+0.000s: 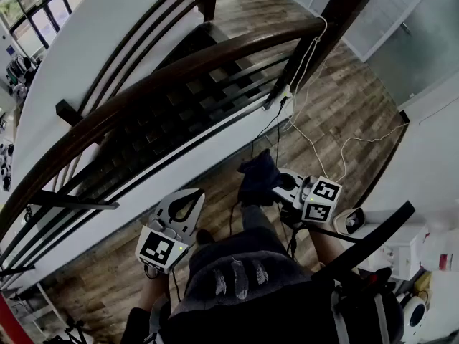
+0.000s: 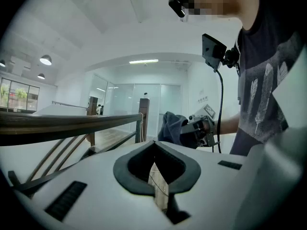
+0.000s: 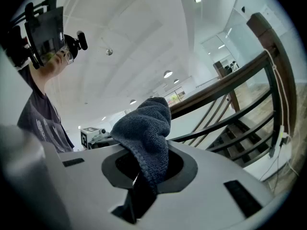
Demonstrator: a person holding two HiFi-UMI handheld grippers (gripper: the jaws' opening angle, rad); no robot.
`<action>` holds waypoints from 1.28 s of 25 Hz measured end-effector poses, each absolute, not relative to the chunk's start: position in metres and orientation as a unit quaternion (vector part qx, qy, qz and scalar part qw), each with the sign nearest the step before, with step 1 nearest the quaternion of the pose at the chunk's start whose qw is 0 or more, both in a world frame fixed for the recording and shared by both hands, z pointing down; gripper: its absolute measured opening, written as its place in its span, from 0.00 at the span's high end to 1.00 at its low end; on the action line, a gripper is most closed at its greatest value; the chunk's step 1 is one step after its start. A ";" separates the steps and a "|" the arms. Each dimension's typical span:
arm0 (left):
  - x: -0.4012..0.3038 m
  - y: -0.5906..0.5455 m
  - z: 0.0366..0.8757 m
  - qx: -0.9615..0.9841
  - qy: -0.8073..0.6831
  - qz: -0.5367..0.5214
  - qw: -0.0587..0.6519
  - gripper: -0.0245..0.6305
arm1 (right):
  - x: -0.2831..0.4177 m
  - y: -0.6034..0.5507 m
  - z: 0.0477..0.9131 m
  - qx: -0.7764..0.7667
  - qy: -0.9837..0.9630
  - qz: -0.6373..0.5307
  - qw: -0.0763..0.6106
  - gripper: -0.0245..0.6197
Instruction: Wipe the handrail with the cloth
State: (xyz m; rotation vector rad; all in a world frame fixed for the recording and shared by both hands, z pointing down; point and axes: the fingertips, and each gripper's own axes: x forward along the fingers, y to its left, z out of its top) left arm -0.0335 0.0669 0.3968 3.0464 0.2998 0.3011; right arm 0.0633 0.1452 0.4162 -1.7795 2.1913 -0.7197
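Note:
The dark brown handrail [image 1: 179,70] curves from lower left to upper right above the stair balusters. It also runs across the left gripper view [image 2: 67,126] and the right gripper view [image 3: 225,83]. My right gripper [image 1: 278,189] is shut on a dark blue cloth [image 1: 258,178] and is held below the rail, apart from it. The cloth [image 3: 146,128] bunches up over the right gripper's [image 3: 143,172] jaws. My left gripper [image 1: 191,199] is shut with nothing in it [image 2: 154,146], also short of the rail. From the left gripper view the cloth [image 2: 171,125] shows to the right.
A dark end post [image 1: 333,24] stands at the upper right with a white cable [image 1: 310,70] hanging from it onto the wooden floor [image 1: 344,106]. Stairs [image 1: 186,113] drop behind the balusters. White equipment [image 1: 409,253] sits at the right by the wall.

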 end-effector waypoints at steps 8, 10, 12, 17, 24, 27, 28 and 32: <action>0.090 0.064 0.406 0.987 0.044 0.151 0.019 0.95 | 0.275 0.145 0.427 -0.652 0.729 -0.202 0.050 0.87; 0.136 0.052 0.406 0.985 0.021 0.170 0.030 0.95 | 0.368 0.129 0.452 -0.697 0.688 -0.203 -0.006 0.87; 0.181 0.062 0.406 0.983 -0.002 0.176 0.061 0.95 | 0.467 0.118 0.497 -0.733 0.646 -0.190 -0.096 0.87; 0.262 0.103 0.435 0.973 -0.007 0.219 0.074 0.95 | 0.693 0.094 0.567 -0.790 0.526 -0.137 -0.283 0.87; 0.266 0.097 0.466 0.954 -0.050 0.287 0.070 0.95 | 0.793 0.046 0.605 -0.775 0.474 -0.141 -0.394 0.87; 0.266 0.091 0.462 0.951 -0.078 0.287 0.085 0.95 | 0.802 0.044 0.611 -0.759 0.461 -0.127 -0.442 0.87; 0.266 0.092 0.462 0.949 -0.090 0.288 0.095 0.95 | 0.803 0.045 0.610 -0.754 0.460 -0.127 -0.452 0.87; 0.260 0.090 0.473 0.949 -0.103 0.284 0.092 0.95 | 0.774 0.031 0.609 -0.738 0.494 -0.147 -0.436 0.89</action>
